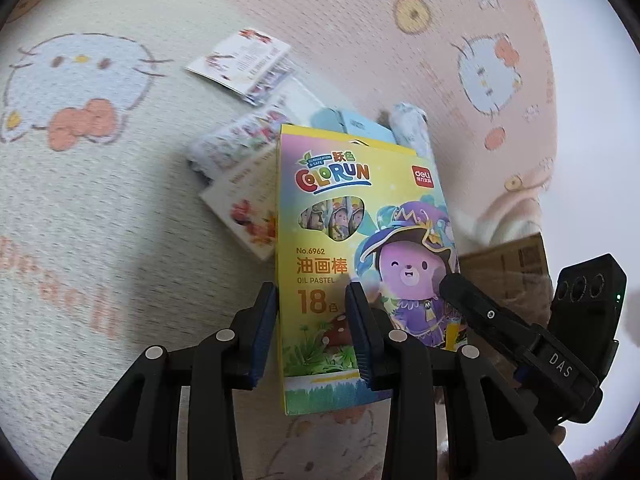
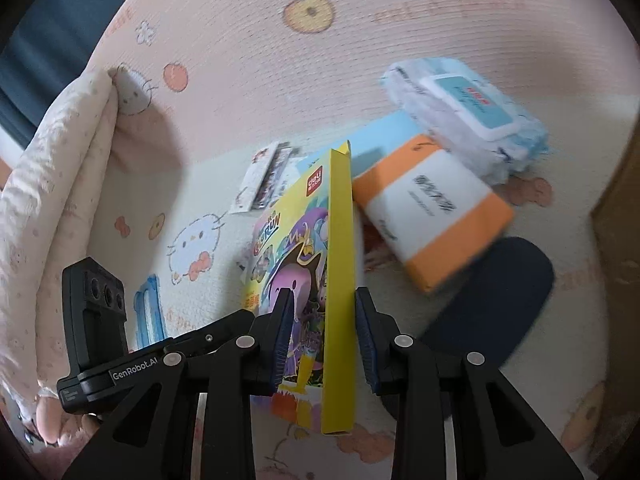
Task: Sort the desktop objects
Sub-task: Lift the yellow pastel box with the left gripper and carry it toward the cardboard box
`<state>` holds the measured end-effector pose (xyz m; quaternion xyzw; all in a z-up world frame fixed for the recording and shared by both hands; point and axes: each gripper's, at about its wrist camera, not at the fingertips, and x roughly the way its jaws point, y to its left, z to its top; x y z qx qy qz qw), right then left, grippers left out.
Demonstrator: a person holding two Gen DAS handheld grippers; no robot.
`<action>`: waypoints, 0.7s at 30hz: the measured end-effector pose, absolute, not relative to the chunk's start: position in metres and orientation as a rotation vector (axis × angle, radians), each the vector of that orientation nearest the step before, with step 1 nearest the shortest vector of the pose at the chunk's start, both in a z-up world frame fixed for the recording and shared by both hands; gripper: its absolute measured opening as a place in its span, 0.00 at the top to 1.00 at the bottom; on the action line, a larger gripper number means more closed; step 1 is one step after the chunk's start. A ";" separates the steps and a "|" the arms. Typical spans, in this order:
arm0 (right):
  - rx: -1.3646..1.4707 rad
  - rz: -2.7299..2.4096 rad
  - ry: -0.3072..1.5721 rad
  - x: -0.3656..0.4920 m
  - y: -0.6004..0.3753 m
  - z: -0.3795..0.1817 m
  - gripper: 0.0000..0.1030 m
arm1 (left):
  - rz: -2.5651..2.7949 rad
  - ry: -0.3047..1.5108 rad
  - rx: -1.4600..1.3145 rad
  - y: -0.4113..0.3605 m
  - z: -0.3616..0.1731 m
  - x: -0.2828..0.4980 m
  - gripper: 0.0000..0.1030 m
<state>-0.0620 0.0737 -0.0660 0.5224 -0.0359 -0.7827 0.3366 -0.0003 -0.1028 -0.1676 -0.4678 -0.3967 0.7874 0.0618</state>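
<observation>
While it's up off the mat, the oil pastel box (image 2: 340,280) is stood on end, yellow side panel facing the right wrist camera and the purple bear artwork facing the left one. The right gripper (image 2: 323,296) has it pinched across its thin side, one pad on the printed front and the other against the back. The left gripper (image 1: 311,292) isn't clamping anything: its jaws are spread, one finger sitting right at the box's left edge and the other in front of the printed face.

Just behind the box there's a bit of a pile on the cartoon cat mat (image 1: 100,220): an orange and white pack (image 2: 432,208) lying flat, with a pack of wet wipes (image 2: 468,116) overlapping its far end, and a light blue flat thing (image 2: 384,132) underneath them. Some printed cards or sticker sheets (image 1: 244,64) are scattered a little further out, kinda blurry so can't read them. A dark blue oval thing (image 2: 492,292) lies near the orange pack. Off to one side is a folded cloth (image 2: 60,180), and a cardboard box (image 1: 508,260) sits at the other edge.
</observation>
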 end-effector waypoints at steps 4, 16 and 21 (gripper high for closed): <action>1.356 -2.084 -0.106 -0.063 0.090 -0.062 0.73 | 2.368 -1.150 -1.413 -0.090 -0.165 -0.007 0.62; 1.458 -2.119 -0.218 -0.080 0.141 -0.086 0.70 | 2.422 -0.821 -1.418 -0.043 -0.150 -0.031 0.63; 1.500 -2.126 -0.215 -0.080 0.150 -0.097 0.69 | 2.430 -0.749 -1.440 -0.032 -0.142 -0.035 0.62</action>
